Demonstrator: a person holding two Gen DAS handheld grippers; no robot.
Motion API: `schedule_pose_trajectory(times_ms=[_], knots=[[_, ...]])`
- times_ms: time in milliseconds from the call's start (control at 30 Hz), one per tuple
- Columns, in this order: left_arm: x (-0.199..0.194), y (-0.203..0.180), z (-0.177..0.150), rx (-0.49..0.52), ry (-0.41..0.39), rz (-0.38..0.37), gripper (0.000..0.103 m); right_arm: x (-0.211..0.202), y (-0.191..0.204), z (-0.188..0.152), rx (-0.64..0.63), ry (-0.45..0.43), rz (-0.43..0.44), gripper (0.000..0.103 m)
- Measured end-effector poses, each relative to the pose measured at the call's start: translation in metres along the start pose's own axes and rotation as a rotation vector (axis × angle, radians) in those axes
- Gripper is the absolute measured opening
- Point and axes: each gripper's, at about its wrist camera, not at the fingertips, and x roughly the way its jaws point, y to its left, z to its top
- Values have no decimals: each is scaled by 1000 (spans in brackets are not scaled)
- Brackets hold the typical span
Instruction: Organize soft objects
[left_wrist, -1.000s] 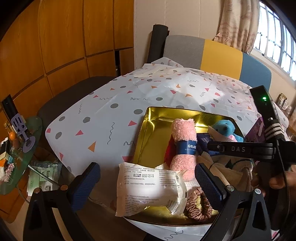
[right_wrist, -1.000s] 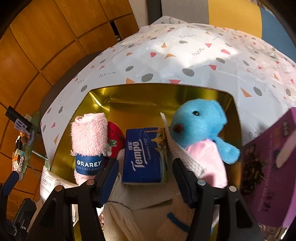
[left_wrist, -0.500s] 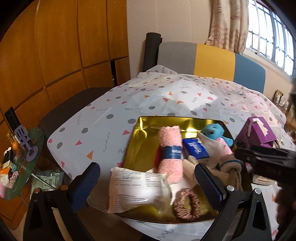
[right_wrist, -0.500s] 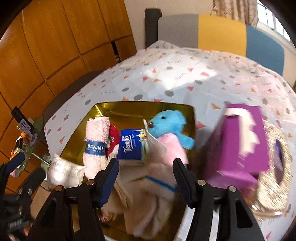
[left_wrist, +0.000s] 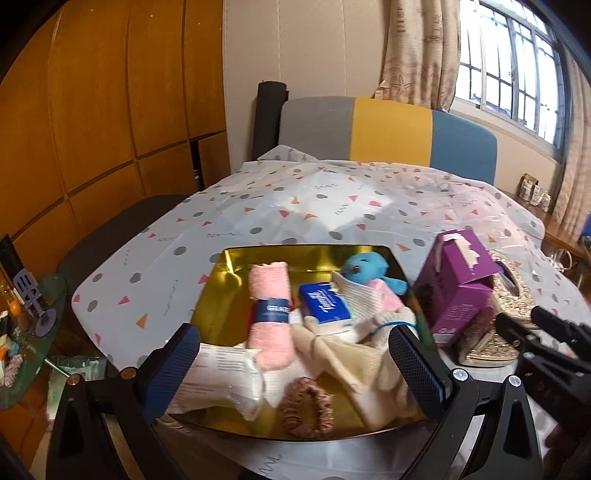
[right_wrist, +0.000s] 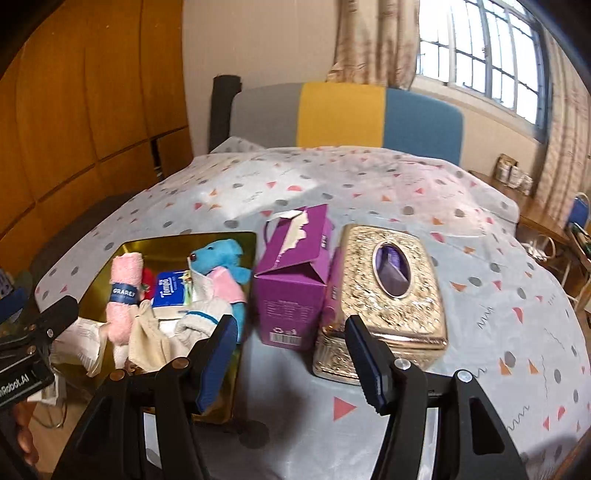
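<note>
Left gripper (left_wrist: 293, 363) hangs w/ jaws spread wide, nothing between them, above the near edge of the gold tray (left_wrist: 229, 280). Right gripper (right_wrist: 291, 356) also spread wide & empty, held over the tablecloth (right_wrist: 480, 258) short of the boxes. In the left wrist view, going outward from the left tongs: a white plastic-wrapped pack (left_wrist: 221, 373) lies at 7 o'clock in the tray, touching the left blue pad; a pink scrunchie (left_wrist: 306, 408) at 6 o'clock near the front rim; cream cloth (left_wrist: 343, 358) spreads at 5 o'clock, partly behind the right pad. Mid-tray, a rolled pink towel (left_wrist: 269, 314) w/ a dark blue band runs front to back, red item just beside it, mostly hidden. A blue tissue pack (left_wrist: 325, 306) lies right of the towel, touching white knit fabric. Blue teddy (left_wrist: 364, 269) in pink top sits at 1 o'clock in the tray's far right corner. In the right wrist view, outward from the right tongs: purple tissue box (right_wrist: 295, 280) at 11 o'clock stands just beside the tray's right wall; ornate gold tissue-box cover (right_wrist: 388, 291) at 12–1 o'clock touches the purple box. Striped chair back beyond the table at 12.
</note>
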Motion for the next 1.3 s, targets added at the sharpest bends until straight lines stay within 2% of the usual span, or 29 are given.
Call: schedule_pose_trajectory(times_ms=[167,1300], knots=[[-1,-6,-2,-8,7,-14,103,-1,6,-4,2,-9,-17,61],[3,9,-6,-33,25,19,103,0,32,-5,-35,-10,32,61]])
